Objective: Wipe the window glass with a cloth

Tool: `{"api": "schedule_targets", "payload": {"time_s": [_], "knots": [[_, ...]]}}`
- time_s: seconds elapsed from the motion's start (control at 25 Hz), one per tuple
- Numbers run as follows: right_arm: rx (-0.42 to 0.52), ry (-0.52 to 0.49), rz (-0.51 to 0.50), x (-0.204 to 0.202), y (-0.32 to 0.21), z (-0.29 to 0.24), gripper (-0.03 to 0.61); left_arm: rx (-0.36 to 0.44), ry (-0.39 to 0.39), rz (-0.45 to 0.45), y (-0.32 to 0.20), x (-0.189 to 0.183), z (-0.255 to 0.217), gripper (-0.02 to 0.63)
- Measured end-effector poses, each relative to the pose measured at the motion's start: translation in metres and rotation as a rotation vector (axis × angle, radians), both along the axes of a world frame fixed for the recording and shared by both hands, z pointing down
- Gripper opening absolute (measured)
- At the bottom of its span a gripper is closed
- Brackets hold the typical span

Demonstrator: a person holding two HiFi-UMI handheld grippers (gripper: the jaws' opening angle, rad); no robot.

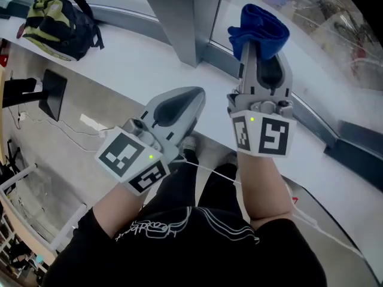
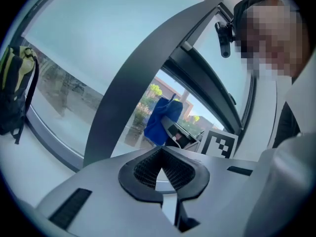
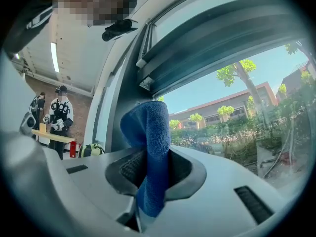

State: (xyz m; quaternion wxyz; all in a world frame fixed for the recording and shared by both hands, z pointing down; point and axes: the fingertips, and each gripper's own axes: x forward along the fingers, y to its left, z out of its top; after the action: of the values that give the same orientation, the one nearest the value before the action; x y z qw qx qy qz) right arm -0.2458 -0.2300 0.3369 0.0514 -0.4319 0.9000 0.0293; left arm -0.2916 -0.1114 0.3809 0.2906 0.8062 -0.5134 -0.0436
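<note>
A blue cloth (image 1: 258,30) is pinched in my right gripper (image 1: 263,52), which points up at the window glass (image 1: 311,23); in the right gripper view the cloth (image 3: 150,152) stands folded between the jaws, with the glass (image 3: 237,102) just beyond. My left gripper (image 1: 179,109) hangs lower, over the white sill (image 1: 119,70), its jaws closed and empty. From the left gripper view the pads (image 2: 148,169) meet, and the cloth (image 2: 160,120) shows further off beside the grey window post (image 2: 143,78).
A green-and-black backpack (image 1: 60,24) lies on the sill at the far left. A grey window post (image 1: 179,17) divides the two panes. A dark monitor (image 1: 54,91) stands on the floor side, with cables nearby. People stand in the room behind (image 3: 59,115).
</note>
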Motion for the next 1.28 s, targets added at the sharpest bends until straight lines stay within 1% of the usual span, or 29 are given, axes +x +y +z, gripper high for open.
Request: {"api": "schedule_targets", "payload": {"time_s": [0.08, 0.16, 0.36, 0.56, 0.68, 0.84, 1.0, 1.16, 1.28], "knots": [[0.011, 0.009, -0.001, -0.018, -0.01, 0.002, 0.067, -0.001, -0.002, -0.005, -0.001, -0.011, 0.001, 0.006], [0.022, 0.016, 0.01, -0.026, -0.018, 0.005, 0.067, -0.002, -0.008, -0.005, 0.0, -0.017, 0.005, 0.006], [0.008, 0.035, 0.038, -0.033, -0.034, 0.021, 0.067, -0.009, -0.005, -0.01, 0.004, -0.018, 0.018, 0.006], [-0.007, 0.053, 0.072, -0.045, -0.049, 0.032, 0.067, -0.019, 0.007, 0.002, -0.003, -0.023, 0.024, 0.006], [-0.012, 0.066, 0.087, -0.042, -0.052, 0.038, 0.067, -0.022, 0.004, 0.013, -0.004, -0.02, 0.027, 0.006], [0.01, 0.108, 0.099, -0.04, -0.054, 0.041, 0.067, -0.022, 0.002, 0.025, -0.007, -0.014, 0.03, 0.006], [-0.017, 0.102, 0.117, -0.033, -0.057, 0.045, 0.067, -0.025, 0.005, 0.041, -0.01, -0.007, 0.031, 0.006], [-0.004, 0.099, 0.143, -0.016, -0.056, 0.043, 0.067, -0.028, -0.007, 0.061, -0.013, 0.002, 0.034, 0.006], [-0.006, 0.099, 0.171, 0.01, -0.056, 0.047, 0.067, -0.033, -0.032, 0.093, -0.013, 0.024, 0.041, 0.006]]}}
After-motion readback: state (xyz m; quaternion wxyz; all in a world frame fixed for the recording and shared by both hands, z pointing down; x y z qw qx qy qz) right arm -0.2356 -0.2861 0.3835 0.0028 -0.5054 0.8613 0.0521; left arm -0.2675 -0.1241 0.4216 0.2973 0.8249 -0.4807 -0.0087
